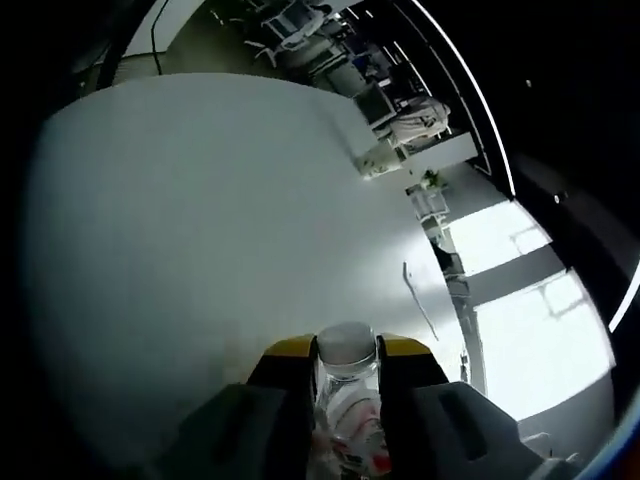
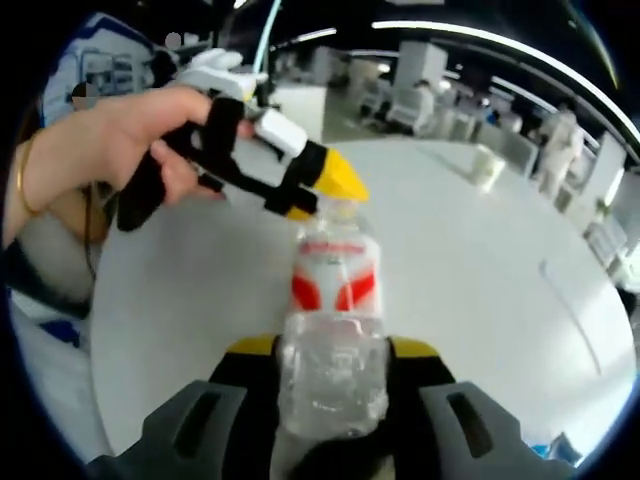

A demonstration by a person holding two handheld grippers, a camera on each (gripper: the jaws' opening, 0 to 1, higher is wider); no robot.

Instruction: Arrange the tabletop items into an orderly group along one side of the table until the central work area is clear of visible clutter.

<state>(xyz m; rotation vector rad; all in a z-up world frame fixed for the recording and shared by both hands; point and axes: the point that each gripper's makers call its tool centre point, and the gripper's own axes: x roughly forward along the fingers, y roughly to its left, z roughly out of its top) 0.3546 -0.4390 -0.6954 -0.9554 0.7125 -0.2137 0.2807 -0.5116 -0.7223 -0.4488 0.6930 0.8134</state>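
On the left of the right gripper view, a person's hand (image 2: 120, 150) holds the left gripper (image 2: 325, 195), whose yellow-tipped jaws close on the cap end of a clear plastic bottle (image 2: 335, 330). The bottle lies lengthwise between the two tools, above a white table (image 2: 480, 280). Its base end sits between the yellow-edged jaws of the right gripper (image 2: 333, 375), which press against both its sides. Judgement: both tools are gripping the same bottle at opposite ends.

In the left gripper view, the left gripper (image 1: 347, 365) clamps the bottle (image 1: 350, 400) just below its pale cap, with the red-and-white label showing between the jaws. The table (image 1: 200, 220) spreads ahead; a thin dark stick-like item (image 1: 418, 298) lies near its far right edge, too small to identify.

Handling, as judged: the bottle looks thin-walled, and I cannot tell how full it is, so it is probably light, smooth and liable to dent or slip under a hard squeeze. The neck under the cap is the stiffest hold; the labelled middle offers some friction. The base hold appears less secure on the smooth clear wall.

A small pale cup-like object (image 2: 487, 165) stands at the far right side of the table.
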